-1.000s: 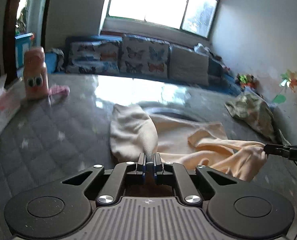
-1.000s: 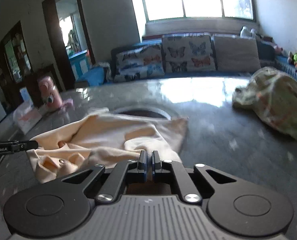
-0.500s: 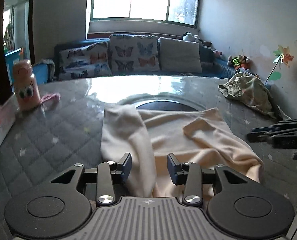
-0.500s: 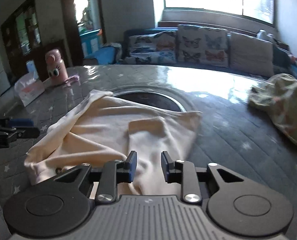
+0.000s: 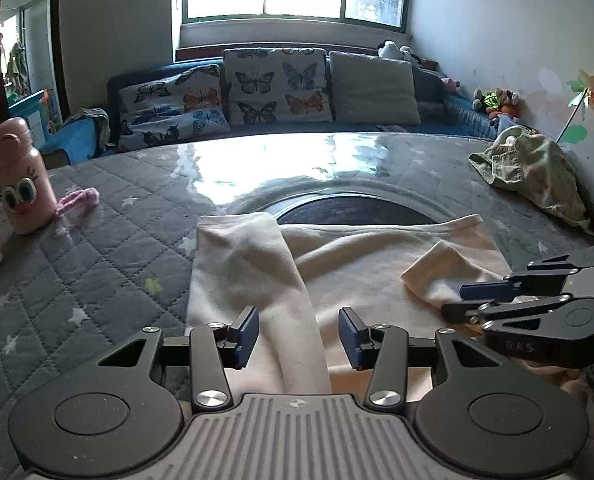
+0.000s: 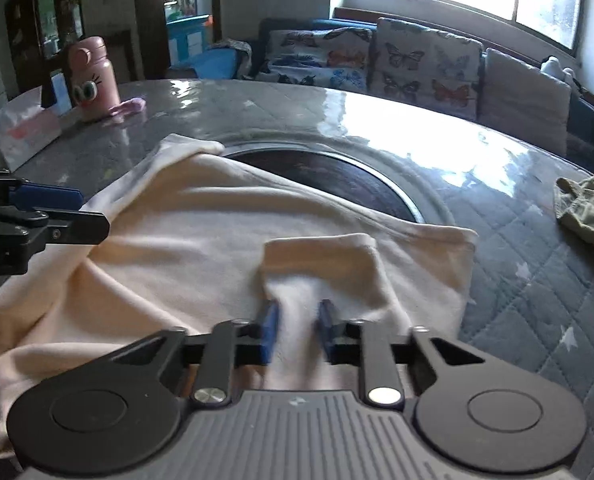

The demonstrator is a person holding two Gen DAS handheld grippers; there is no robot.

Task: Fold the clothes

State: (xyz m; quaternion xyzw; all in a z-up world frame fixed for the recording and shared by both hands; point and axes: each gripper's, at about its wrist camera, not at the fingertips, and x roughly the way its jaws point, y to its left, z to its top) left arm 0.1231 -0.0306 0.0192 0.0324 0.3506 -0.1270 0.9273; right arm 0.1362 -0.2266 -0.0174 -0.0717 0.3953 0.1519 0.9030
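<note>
A cream long-sleeved shirt (image 5: 357, 272) (image 6: 201, 240) lies spread on the grey quilted table cover (image 5: 109, 264). Its left sleeve (image 5: 249, 264) is folded inward and runs between the fingers of my left gripper (image 5: 299, 334) (image 6: 93, 212). Those jaws are opening and the pads stand clear of the cloth. The right sleeve (image 6: 325, 264) (image 5: 437, 268) is folded onto the body. Its near end lies between the blurred fingers of my right gripper (image 6: 299, 328) (image 5: 457, 302), whose jaws are closing with a narrow gap still showing.
A pink bottle with cartoon eyes (image 5: 19, 180) (image 6: 93, 76) and a pink cord (image 5: 79, 200) stand at the far left. An olive garment (image 5: 537, 168) (image 6: 589, 208) lies crumpled at the right. A dark round inset (image 5: 357, 210) sits behind the shirt, a tissue pack (image 6: 25, 132) at the left edge.
A second ago both grippers were shut on lifted cloth. Both have since opened and let go, the sleeves have settled flat on the shirt, and both grippers have drawn back lower.
</note>
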